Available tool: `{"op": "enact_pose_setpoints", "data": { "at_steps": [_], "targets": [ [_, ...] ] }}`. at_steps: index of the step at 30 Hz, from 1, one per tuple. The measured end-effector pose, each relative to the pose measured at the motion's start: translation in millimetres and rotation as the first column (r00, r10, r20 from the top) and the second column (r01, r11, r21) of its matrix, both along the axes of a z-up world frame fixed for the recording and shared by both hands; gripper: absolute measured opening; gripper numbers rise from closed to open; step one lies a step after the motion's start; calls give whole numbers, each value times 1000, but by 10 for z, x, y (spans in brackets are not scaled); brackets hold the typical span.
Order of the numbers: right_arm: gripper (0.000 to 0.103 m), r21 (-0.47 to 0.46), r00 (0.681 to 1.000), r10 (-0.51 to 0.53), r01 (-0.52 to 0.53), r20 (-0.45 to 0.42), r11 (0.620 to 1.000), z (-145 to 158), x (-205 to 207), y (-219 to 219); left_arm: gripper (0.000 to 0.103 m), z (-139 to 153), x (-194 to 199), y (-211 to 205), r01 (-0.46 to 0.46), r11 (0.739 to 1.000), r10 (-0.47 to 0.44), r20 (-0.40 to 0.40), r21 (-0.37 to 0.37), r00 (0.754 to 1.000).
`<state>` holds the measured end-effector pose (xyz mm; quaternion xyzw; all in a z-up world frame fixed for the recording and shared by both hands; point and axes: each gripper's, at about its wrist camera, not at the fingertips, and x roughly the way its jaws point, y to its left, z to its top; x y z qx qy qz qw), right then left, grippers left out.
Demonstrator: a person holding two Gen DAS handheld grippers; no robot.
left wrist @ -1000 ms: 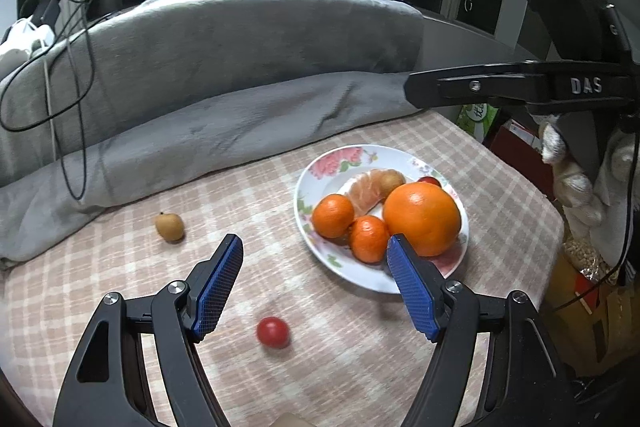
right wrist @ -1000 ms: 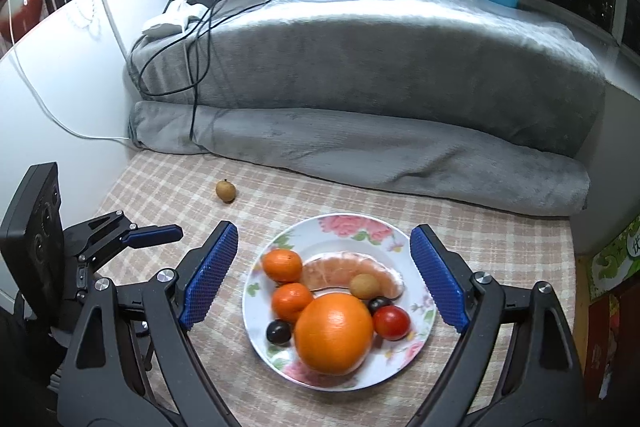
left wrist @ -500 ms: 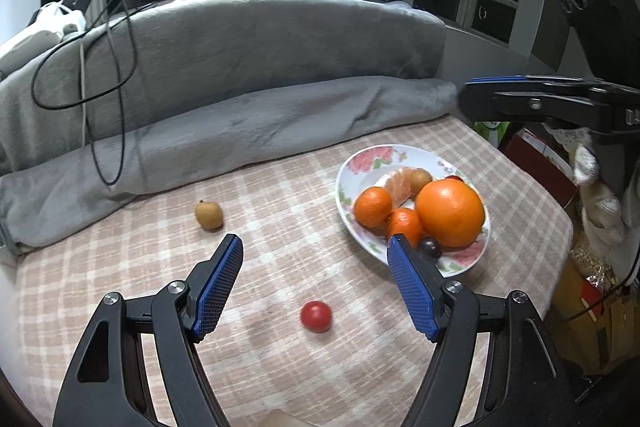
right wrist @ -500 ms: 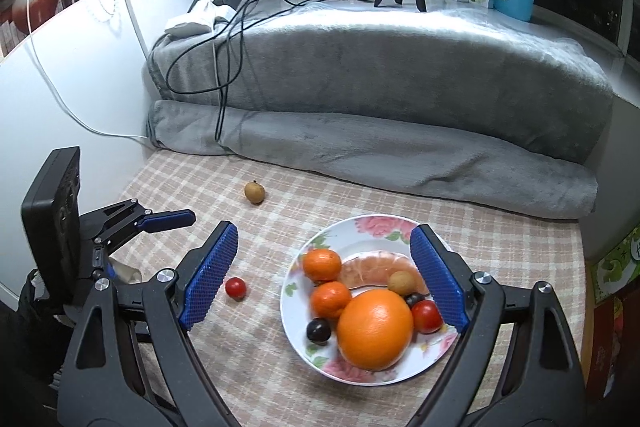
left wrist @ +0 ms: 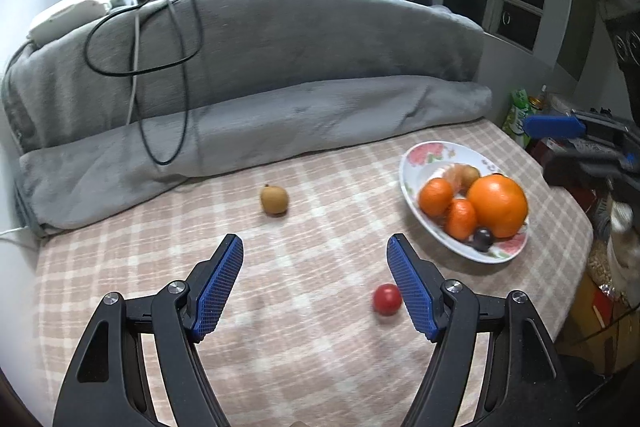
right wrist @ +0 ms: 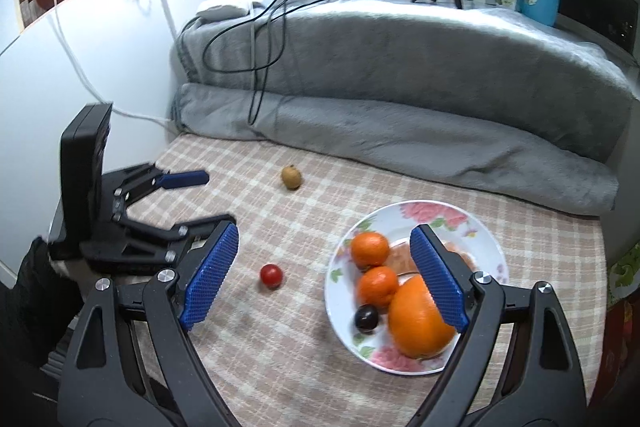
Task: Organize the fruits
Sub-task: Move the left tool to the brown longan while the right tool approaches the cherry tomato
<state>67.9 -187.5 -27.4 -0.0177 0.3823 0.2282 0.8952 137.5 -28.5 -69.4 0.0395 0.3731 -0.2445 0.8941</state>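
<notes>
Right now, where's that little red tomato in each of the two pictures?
Left wrist view: tomato low right, beside the right blue finger, on the cloth.
Right wrist view: tomato centre-left, between the fingers, left of the plate.
Shared landmark: the brown fruit lying farther back.

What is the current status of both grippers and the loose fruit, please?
Left gripper open, empty; right gripper open, empty. Small red tomato and brown kiwi lie off the floral white plate. Nothing in the way.
</notes>
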Motion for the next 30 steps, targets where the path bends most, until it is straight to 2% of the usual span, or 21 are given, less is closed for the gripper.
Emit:
{"op": "enact_pose_setpoints", "data": {
  "at_steps": [3, 4, 6, 12, 14, 23, 26, 30],
  "targets": [
    [88, -11, 999, 35, -35, -11, 999, -59, -45, 95, 74, -12, 75, 88, -15, 1000, 15, -10, -8, 1000],
    [84, -19, 999, 48, -48, -15, 999, -89, -56, 134, 73, -14, 104, 118, -21, 1000, 20, -13, -12, 1000],
    [80, -29, 997, 73, -74, -30, 997, -146, -79, 209, 67, -21, 158, 162, -29, 999, 28, -21, -15, 999],
    [71, -39, 989, 125, -128, -77, 991, -302, -97, 392, 66, -38, 299, 251, -46, 998, 45, -42, -40, 998],
    [64, -37, 987, 132, -136, -90, 990, -343, -88, 433, 65, -43, 339, 254, -45, 998, 44, -45, -43, 998],
    [54, -19, 977, 155, -160, -146, 987, -511, -38, 595, 54, -107, 499, 210, -33, 998, 29, -71, -59, 997],
    [47, -27, 975, 156, -163, -155, 986, -568, -17, 632, 54, -129, 560, 190, -25, 998, 20, -80, -62, 997],
    [46, -30, 974, 151, -158, -168, 987, -619, 30, 644, 51, -150, 633, 159, -15, 998, 10, -89, -60, 996]
  ]
}}
